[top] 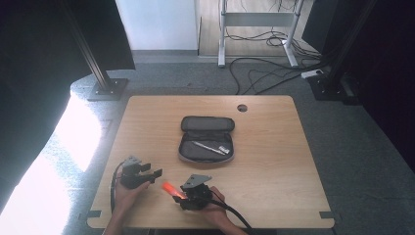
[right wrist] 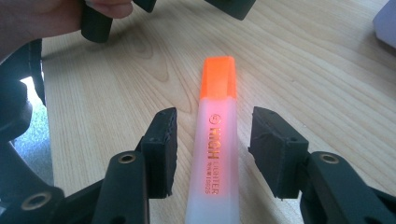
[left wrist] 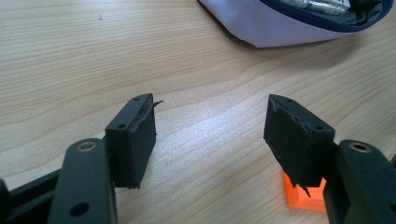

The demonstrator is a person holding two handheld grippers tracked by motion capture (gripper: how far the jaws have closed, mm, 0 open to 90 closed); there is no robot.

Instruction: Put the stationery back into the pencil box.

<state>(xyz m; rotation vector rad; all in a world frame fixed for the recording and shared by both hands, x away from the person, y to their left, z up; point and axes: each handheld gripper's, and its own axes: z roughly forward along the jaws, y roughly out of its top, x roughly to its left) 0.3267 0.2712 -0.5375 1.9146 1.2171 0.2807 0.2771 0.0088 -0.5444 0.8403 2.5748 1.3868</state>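
Observation:
An orange highlighter (top: 171, 188) with a frosted barrel lies flat on the wooden table near its front edge. My right gripper (top: 185, 193) is low over it. In the right gripper view the highlighter (right wrist: 212, 154) runs lengthwise between the two jaws of my right gripper (right wrist: 215, 126), with a gap at each pad, so this gripper is open. My left gripper (top: 152, 170) rests just to the left, open with nothing between the pads (left wrist: 210, 116). The highlighter's orange cap (left wrist: 301, 198) peeks out behind its right jaw.
An open grey pencil case (top: 208, 123) lies mid-table with a pen (top: 210, 148) inside; its pale edge (left wrist: 280, 28) shows ahead of the left gripper. A cable hole (top: 242, 107) is at the table's far side. Black frame posts and floor cables stand beyond.

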